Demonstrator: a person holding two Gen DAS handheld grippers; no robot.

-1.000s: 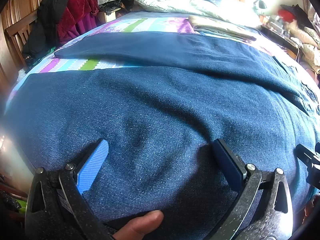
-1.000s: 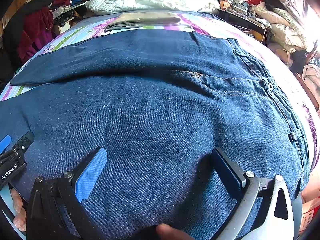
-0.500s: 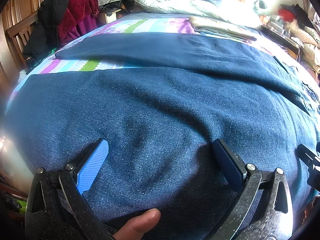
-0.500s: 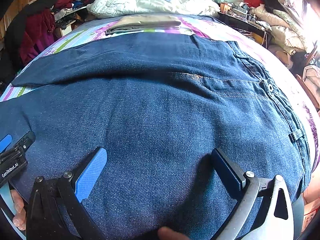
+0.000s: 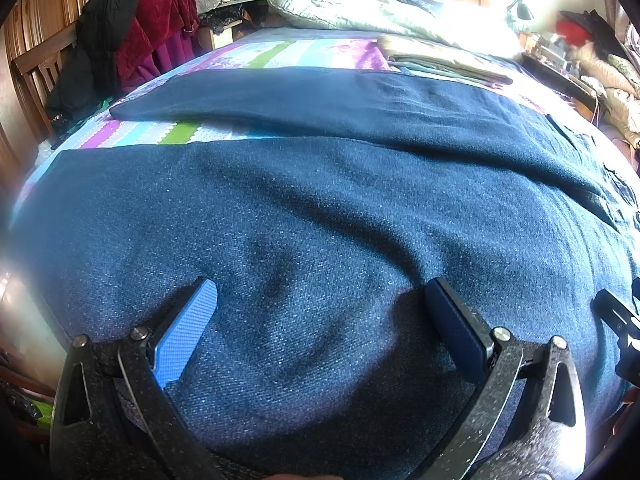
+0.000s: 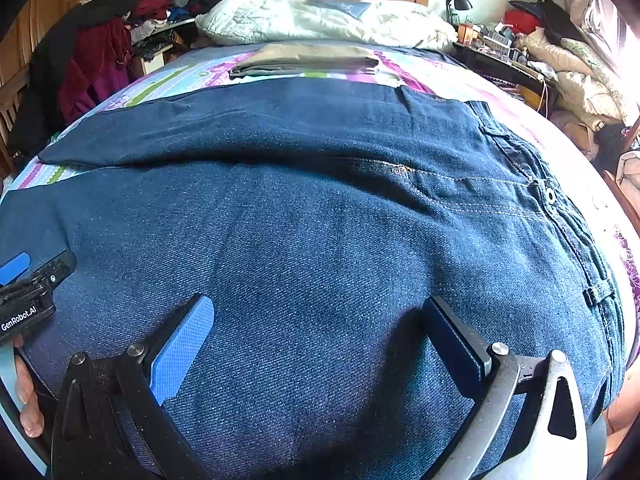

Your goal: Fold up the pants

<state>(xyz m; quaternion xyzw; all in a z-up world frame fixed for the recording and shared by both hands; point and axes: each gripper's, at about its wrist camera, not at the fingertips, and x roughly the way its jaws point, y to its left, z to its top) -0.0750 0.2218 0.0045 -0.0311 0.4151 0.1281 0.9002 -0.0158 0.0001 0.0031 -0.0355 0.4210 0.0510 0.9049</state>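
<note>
Dark blue jeans (image 5: 320,208) lie spread flat across the bed, legs running left, waistband (image 6: 560,208) with a metal button at the right. The far leg (image 6: 240,132) lies apart from the near leg, showing a strip of bedspread between them. My left gripper (image 5: 320,300) hovers wide open just over the near leg, its blue pads to either side of the denim. My right gripper (image 6: 318,316) is open too, low over the seat and thigh of the jeans (image 6: 340,240). Each gripper shows at the edge of the other's view, the left gripper (image 6: 28,292) beside the right one.
The striped bedspread (image 5: 176,132) shows left of the jeans. Folded beige pants (image 6: 304,62) and a white quilt (image 6: 320,20) lie toward the headboard. A chair piled with dark and red clothes (image 5: 132,40) stands left; a cluttered side table (image 6: 500,52) stands right.
Both grippers stay open over the denim and have barely shifted. The fingertip seen at the bottom of the left wrist view has slipped almost out of sight.
</note>
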